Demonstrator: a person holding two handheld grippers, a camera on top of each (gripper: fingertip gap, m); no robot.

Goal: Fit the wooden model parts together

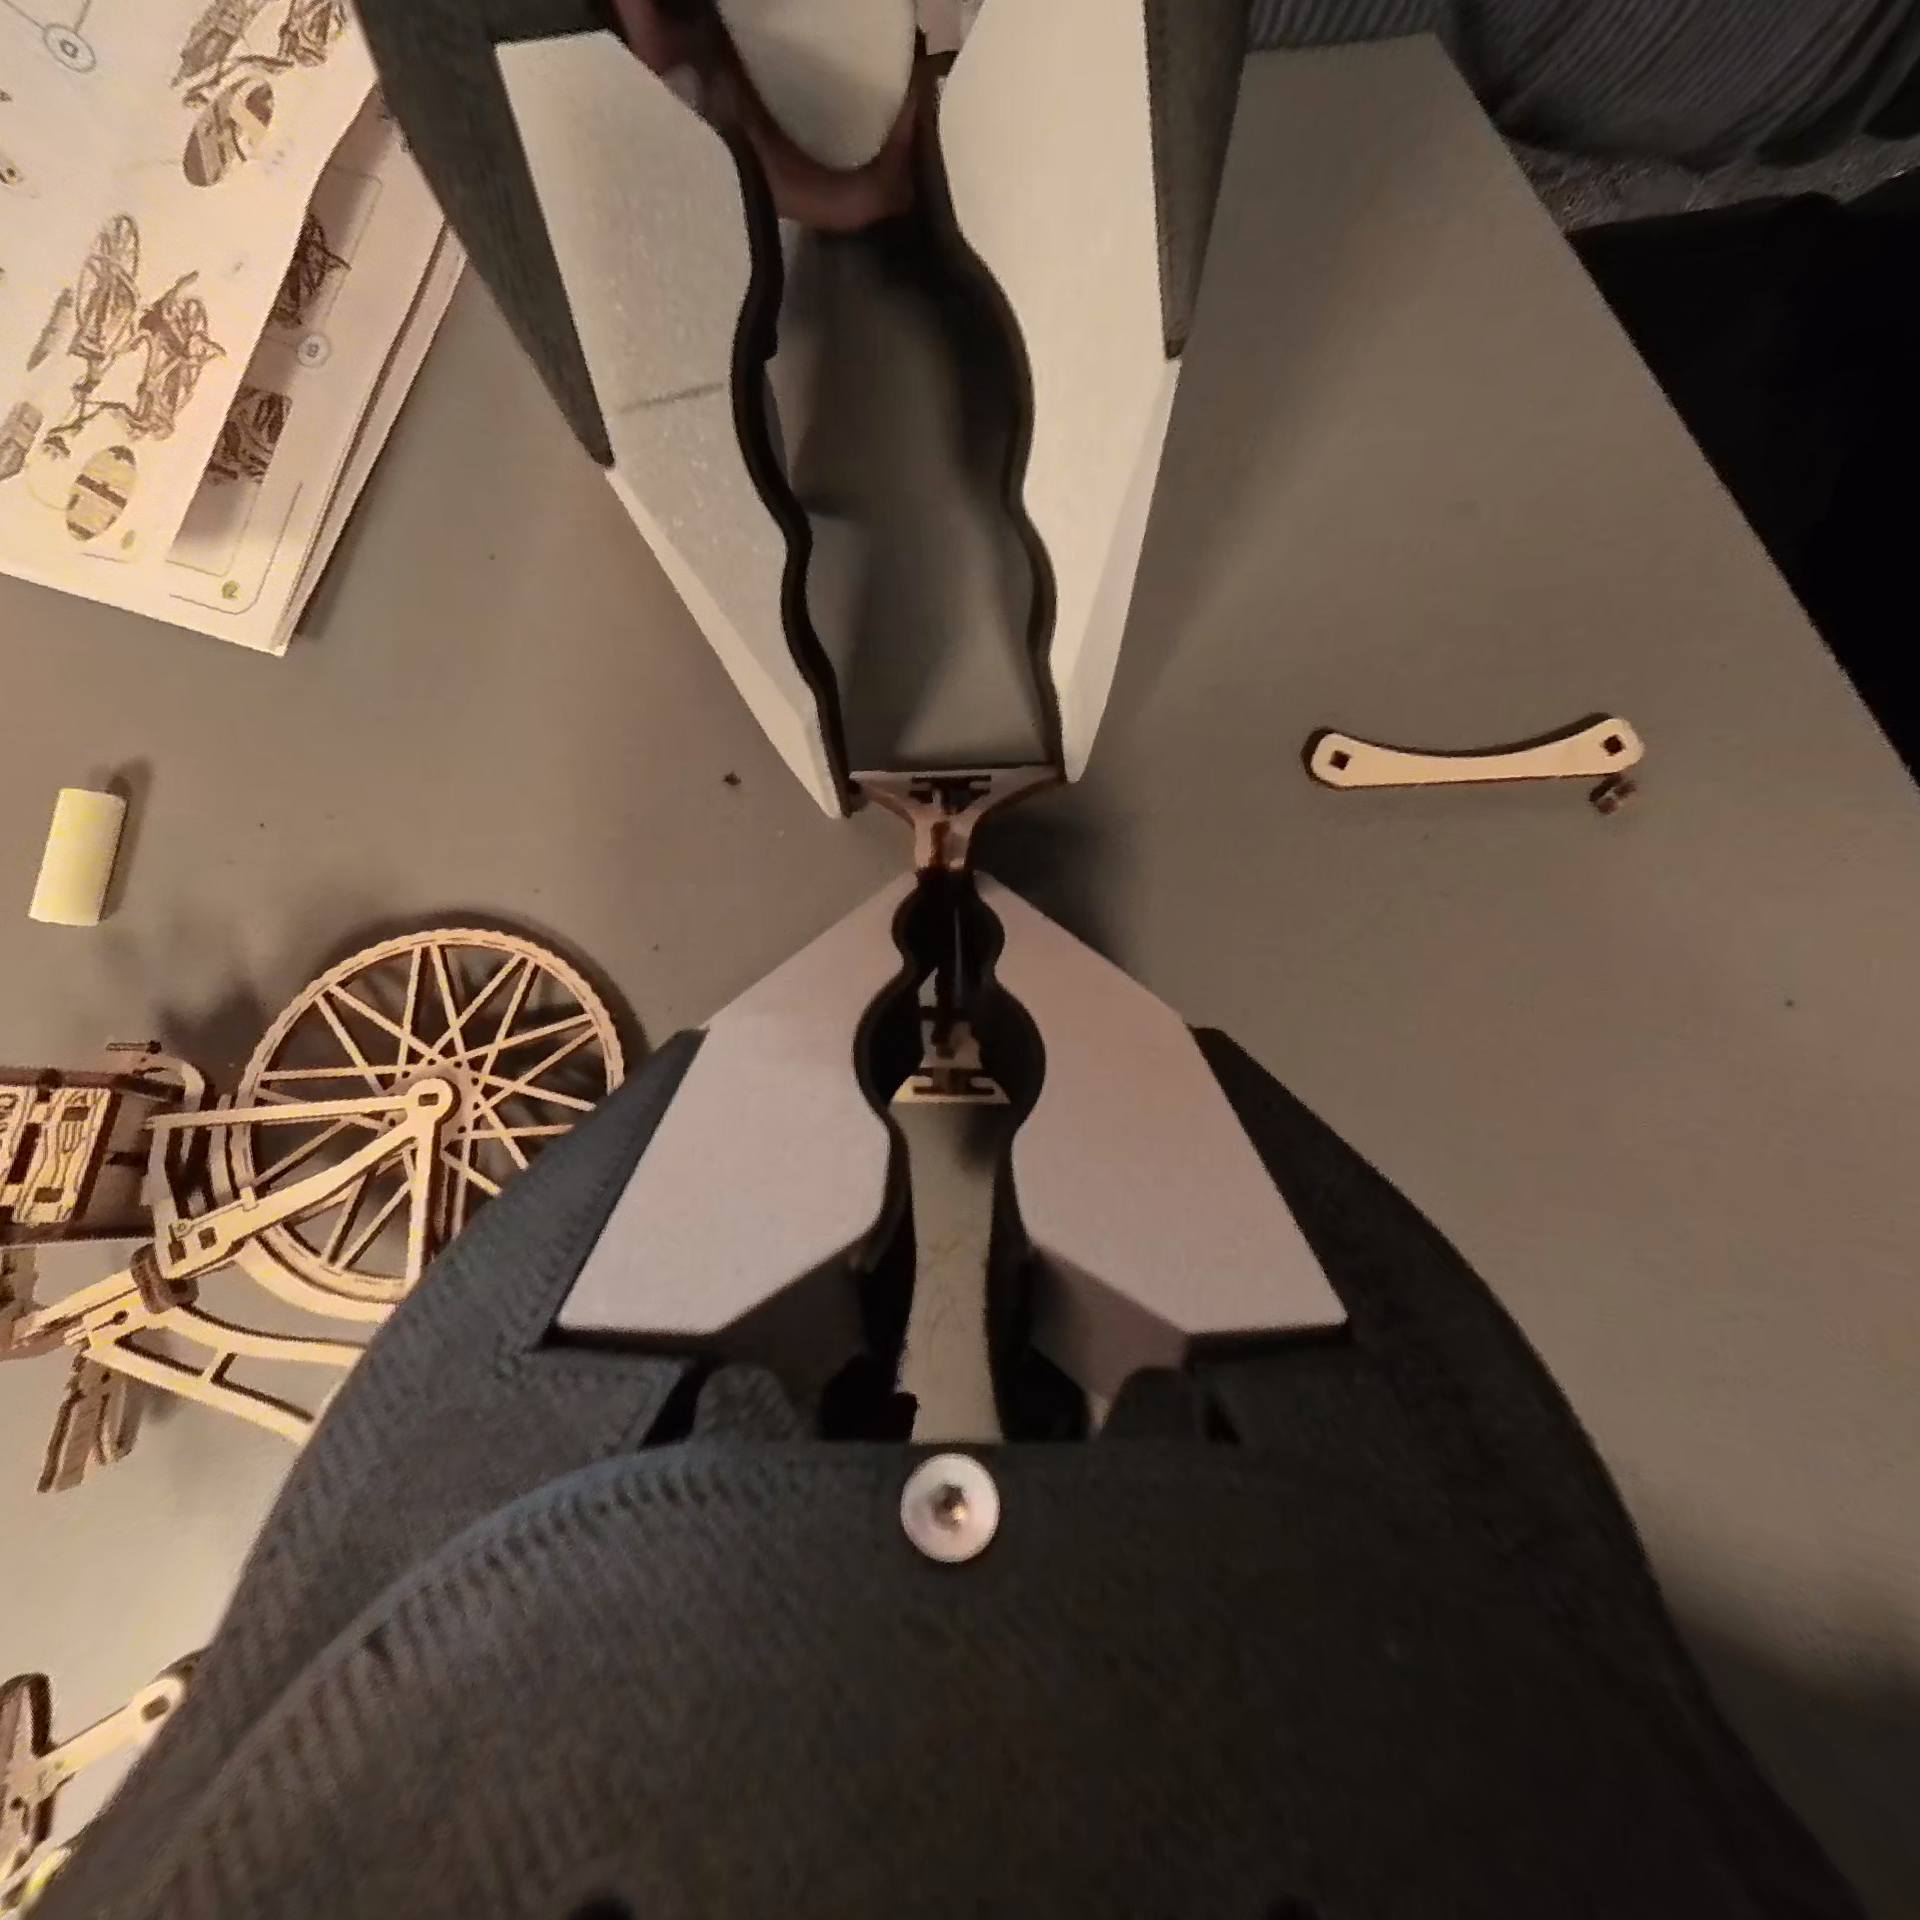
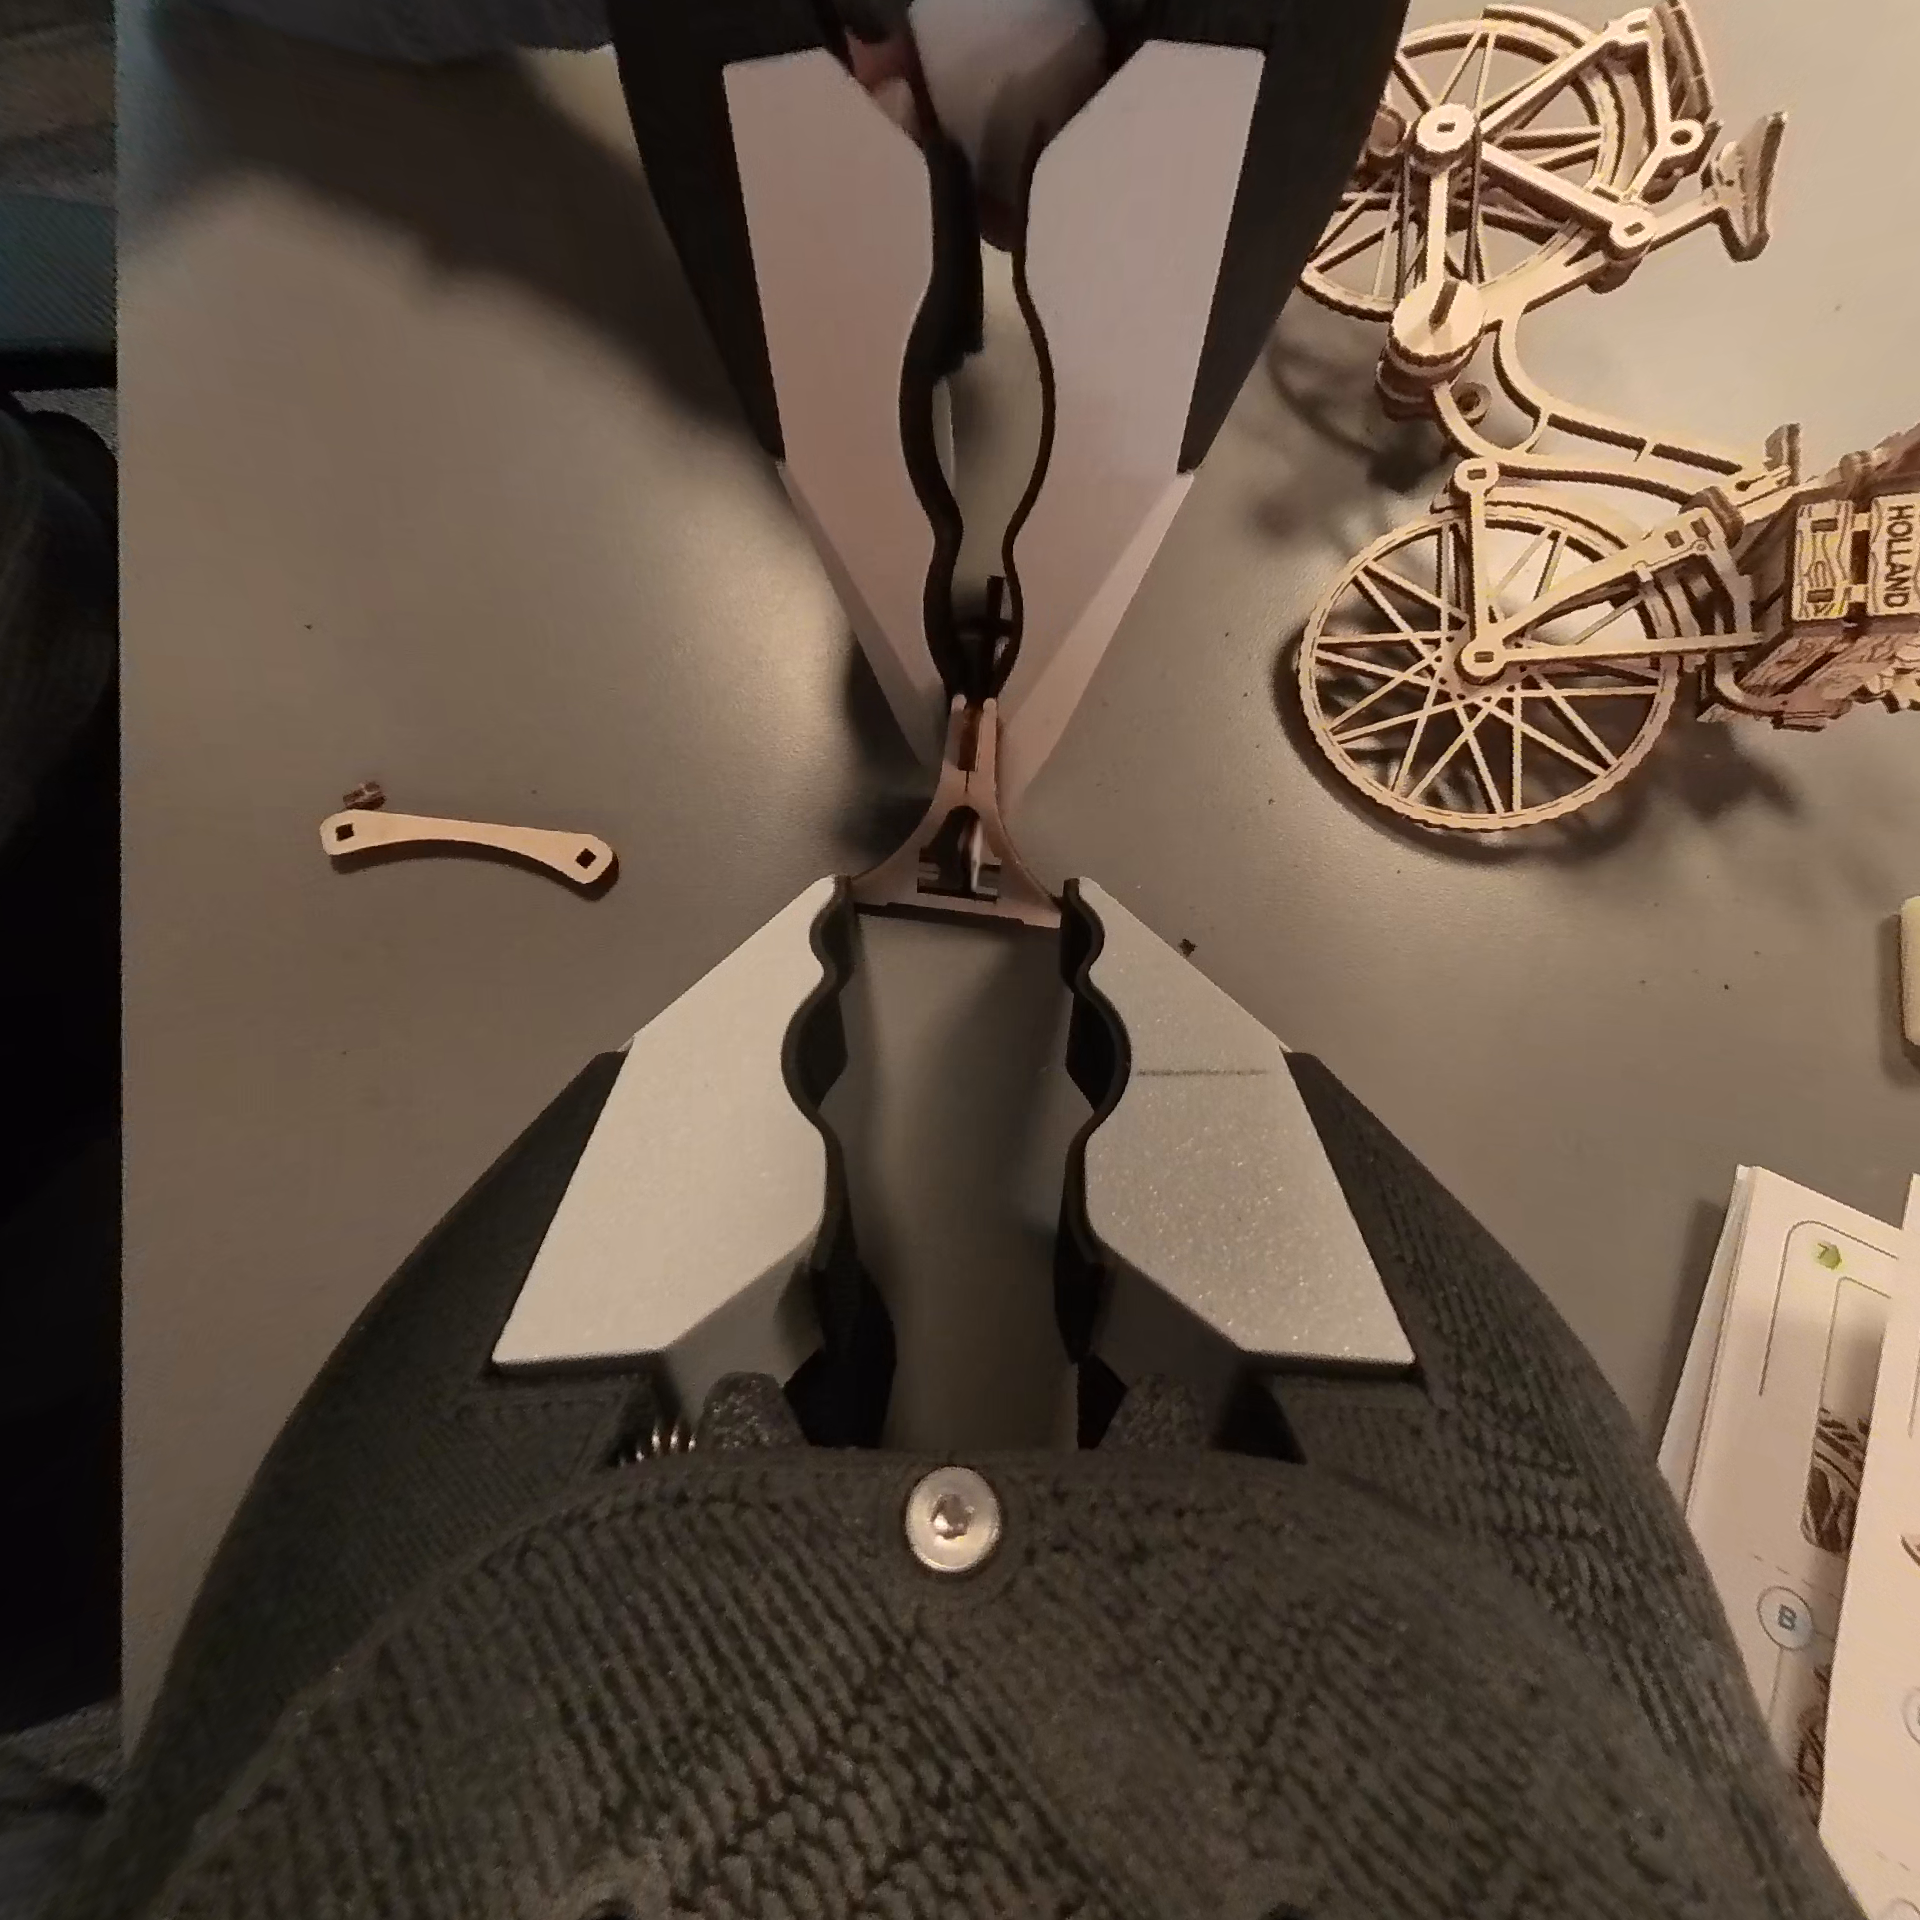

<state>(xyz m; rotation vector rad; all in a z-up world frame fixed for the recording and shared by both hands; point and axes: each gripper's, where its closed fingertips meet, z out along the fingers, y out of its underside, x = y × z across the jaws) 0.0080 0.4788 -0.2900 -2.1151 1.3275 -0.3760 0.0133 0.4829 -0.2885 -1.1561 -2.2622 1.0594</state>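
Observation:
Over the grey table (image 1: 1351, 1039), my two grippers face each other tip to tip. My left gripper (image 1: 948, 888) is shut on the narrow end of a small pale wooden part (image 1: 940, 821). My right gripper (image 2: 956, 888) is shut on the part's wide, flared end (image 2: 966, 831), its fingers a small gap apart. In the left wrist view the right gripper (image 1: 954, 774) comes in from the top. In the right wrist view the left gripper (image 2: 971, 707) comes in from the top. I cannot tell whether this is one piece or two pressed together.
A curved wooden strip (image 1: 1475, 764) (image 2: 468, 836) lies loose beside a tiny dark bit (image 2: 364, 795). A wooden bicycle model (image 1: 343, 1143) (image 2: 1486, 623) lies on its side. There is an instruction booklet (image 1: 177, 312) (image 2: 1787, 1455) and a pale block (image 1: 78, 857). The table edge (image 2: 120, 727) is close. From the right gripper's tips to the tiny dark bit (image 2: 364, 795) is close to 10 cm. It turns up in the left wrist view (image 1: 1606, 794) as well.

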